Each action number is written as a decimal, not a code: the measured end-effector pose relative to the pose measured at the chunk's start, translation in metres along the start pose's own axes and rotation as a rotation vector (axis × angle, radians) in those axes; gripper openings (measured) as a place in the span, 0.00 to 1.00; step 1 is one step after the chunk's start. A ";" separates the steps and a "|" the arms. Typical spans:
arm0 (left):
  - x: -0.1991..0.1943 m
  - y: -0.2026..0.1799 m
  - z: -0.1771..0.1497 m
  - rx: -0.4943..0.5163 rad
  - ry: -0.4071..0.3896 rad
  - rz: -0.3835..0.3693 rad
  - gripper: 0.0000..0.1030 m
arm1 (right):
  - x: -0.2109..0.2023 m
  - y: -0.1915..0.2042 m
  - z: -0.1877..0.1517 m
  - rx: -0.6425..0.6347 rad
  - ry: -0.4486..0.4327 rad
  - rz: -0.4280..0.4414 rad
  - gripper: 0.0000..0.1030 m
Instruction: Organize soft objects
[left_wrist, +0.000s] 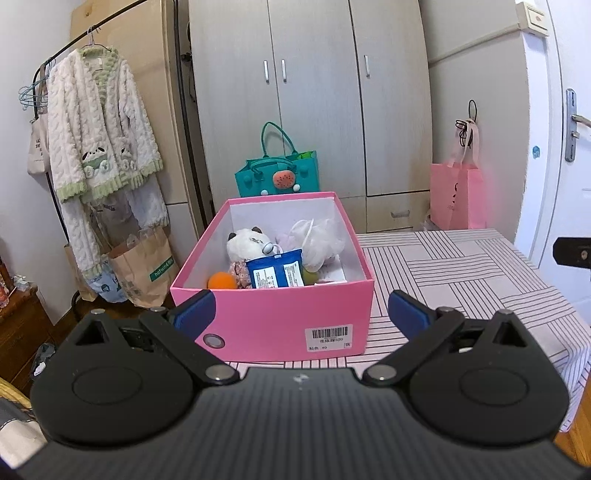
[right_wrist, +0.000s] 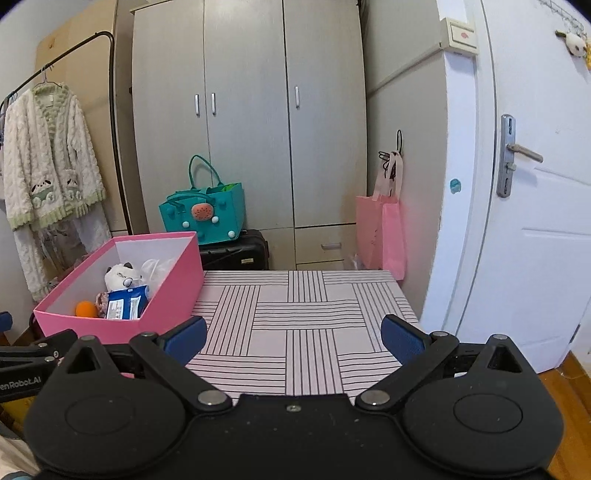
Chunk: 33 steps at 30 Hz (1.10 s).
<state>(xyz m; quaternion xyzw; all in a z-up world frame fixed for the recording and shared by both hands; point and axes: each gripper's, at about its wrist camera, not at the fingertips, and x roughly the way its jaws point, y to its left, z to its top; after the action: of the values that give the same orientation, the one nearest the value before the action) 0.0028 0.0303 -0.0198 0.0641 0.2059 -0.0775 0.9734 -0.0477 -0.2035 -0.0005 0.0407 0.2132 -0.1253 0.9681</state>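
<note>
Both the left gripper (left_wrist: 301, 312) and right gripper (right_wrist: 293, 339) gape wide, holding nothing; pink box (left_wrist: 273, 317) wall hides the orange ball (left_wrist: 221, 280) bottom and blue packet (left_wrist: 275, 273) lower edge.

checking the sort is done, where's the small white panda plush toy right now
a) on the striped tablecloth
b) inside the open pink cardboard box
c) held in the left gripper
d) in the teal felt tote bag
b: the small white panda plush toy lies inside the open pink cardboard box beside a blue packet, and both grippers, left and right, are open and empty.
</note>
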 end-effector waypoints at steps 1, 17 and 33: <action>0.000 0.000 0.000 -0.001 0.001 -0.001 0.98 | -0.002 0.001 0.000 -0.006 -0.001 -0.002 0.99; -0.005 0.002 0.000 -0.033 -0.004 -0.005 0.99 | -0.006 0.002 0.000 -0.030 -0.032 -0.037 0.99; -0.007 0.004 -0.002 -0.047 -0.042 0.010 0.99 | -0.010 0.006 -0.007 -0.071 -0.077 -0.053 0.99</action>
<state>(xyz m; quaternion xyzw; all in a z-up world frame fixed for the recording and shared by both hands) -0.0037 0.0355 -0.0178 0.0406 0.1867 -0.0691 0.9792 -0.0576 -0.1950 -0.0025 -0.0044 0.1809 -0.1446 0.9728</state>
